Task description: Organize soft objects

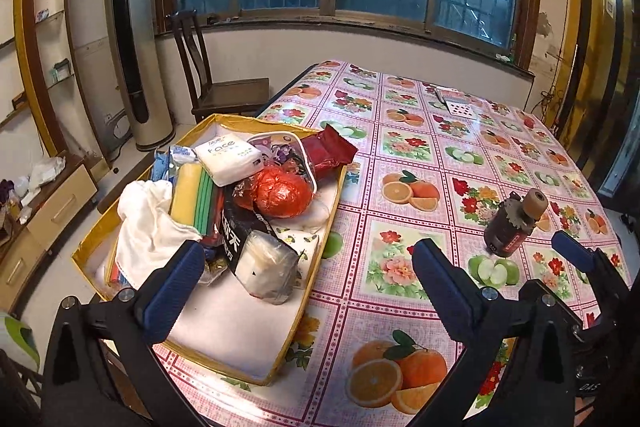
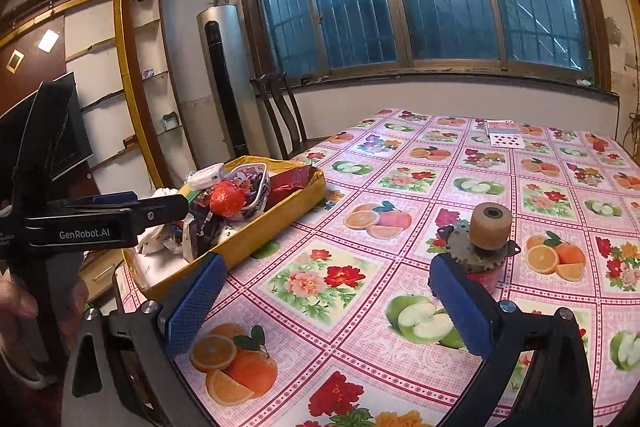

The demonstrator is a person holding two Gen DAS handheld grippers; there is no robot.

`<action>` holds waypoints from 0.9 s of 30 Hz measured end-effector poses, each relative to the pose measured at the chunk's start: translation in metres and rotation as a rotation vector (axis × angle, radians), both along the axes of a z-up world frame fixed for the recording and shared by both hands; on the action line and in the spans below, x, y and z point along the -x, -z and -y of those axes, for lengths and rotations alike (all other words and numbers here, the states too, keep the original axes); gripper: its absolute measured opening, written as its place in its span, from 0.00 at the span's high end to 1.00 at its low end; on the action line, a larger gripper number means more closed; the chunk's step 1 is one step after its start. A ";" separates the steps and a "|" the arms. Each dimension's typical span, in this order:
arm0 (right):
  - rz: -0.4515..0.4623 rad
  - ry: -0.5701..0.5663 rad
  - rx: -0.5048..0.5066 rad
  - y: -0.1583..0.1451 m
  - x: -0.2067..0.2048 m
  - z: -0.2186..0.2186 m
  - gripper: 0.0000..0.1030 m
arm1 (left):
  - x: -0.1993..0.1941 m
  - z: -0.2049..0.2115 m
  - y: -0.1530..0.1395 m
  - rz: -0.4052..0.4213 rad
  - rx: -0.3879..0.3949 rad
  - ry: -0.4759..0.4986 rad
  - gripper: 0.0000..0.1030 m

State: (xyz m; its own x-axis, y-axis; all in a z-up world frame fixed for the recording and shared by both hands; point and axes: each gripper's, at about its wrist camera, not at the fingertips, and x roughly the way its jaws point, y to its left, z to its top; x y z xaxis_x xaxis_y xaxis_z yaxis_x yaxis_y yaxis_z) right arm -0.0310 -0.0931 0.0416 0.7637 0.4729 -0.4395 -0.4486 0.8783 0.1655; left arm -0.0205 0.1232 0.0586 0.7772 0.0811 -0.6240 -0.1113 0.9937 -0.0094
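At the far left we see the yellow tray (image 1: 90,247) hanging partly over the table's edge, heaped with soft things: a white cloth (image 1: 148,223), a stack of coloured sponges (image 1: 194,199), a white tissue pack (image 1: 230,157), an orange-red wrapped ball (image 1: 282,195), a dark red packet (image 1: 328,151) and a clear bag of white pads (image 1: 266,267). Our left gripper (image 1: 304,283) hovers over the tray's near right corner with its blue pads (image 1: 172,287) spread wide and nothing between them; the clear bag lies just ahead of the gap, the cloth just beyond the left pad.

Moving right across the fruit-patterned tablecloth (image 2: 360,227), our right gripper (image 2: 324,303) is likewise spread wide and empty above bare cloth, with the tray well off to its left. Just past its right pad stands a small dark bottle (image 2: 480,247) with a tan cap; whether pad and bottle touch, we cannot tell. Farther back lie playing cards (image 2: 506,139).
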 end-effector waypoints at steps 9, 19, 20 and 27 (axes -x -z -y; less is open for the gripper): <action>-0.049 -0.026 -0.041 0.000 -0.012 -0.011 0.00 | -0.006 -0.005 0.006 0.011 -0.005 -0.011 0.00; -0.040 0.009 0.139 -0.024 -0.048 -0.115 0.00 | -0.001 -0.055 0.010 0.030 -0.089 -0.212 0.00; -0.049 0.005 0.132 -0.025 -0.052 -0.121 0.00 | 0.000 -0.065 0.010 0.028 -0.064 -0.223 0.00; -0.065 0.021 0.182 -0.021 -0.066 -0.157 0.00 | 0.004 -0.096 0.016 0.042 -0.080 -0.320 0.00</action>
